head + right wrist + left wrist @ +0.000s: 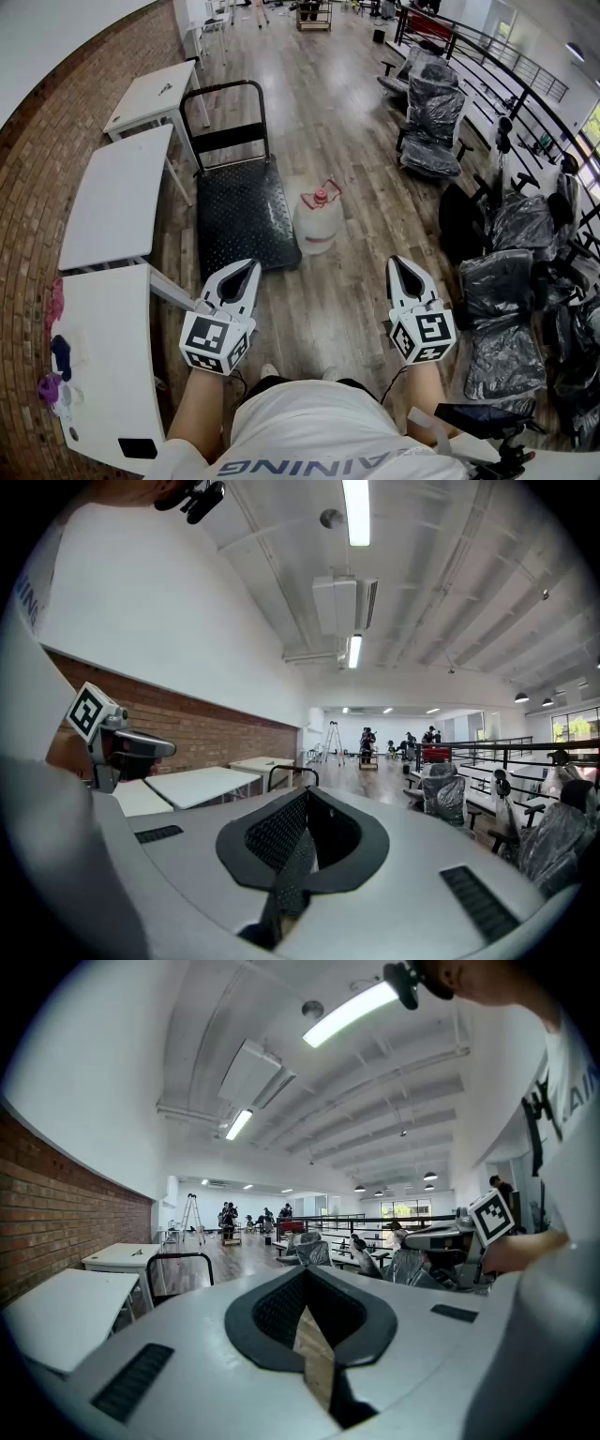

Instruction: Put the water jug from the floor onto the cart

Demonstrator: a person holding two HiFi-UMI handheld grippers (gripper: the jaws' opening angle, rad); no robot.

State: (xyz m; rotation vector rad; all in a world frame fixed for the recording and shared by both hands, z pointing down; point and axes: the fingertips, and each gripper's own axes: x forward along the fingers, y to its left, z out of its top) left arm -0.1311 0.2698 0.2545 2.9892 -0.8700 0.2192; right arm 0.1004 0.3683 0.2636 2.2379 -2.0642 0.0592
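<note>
Wood floor, frame centre: water jug (318,222) stands just right of the cart (239,216). Left hand-held gripper (249,267) and right hand-held gripper (398,262) hover below, both pressed together, empty. Reaching with jaws spread seems next.

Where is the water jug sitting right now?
In the head view the water jug stands on the floor near the middle, beside the black cart's near right corner.

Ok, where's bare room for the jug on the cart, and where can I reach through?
The cart deck is bare from handle to near edge. Open floor lies between you and the jug, and on its right. Crowded: tables close along the cart's left, wrapped chairs far right.
</note>
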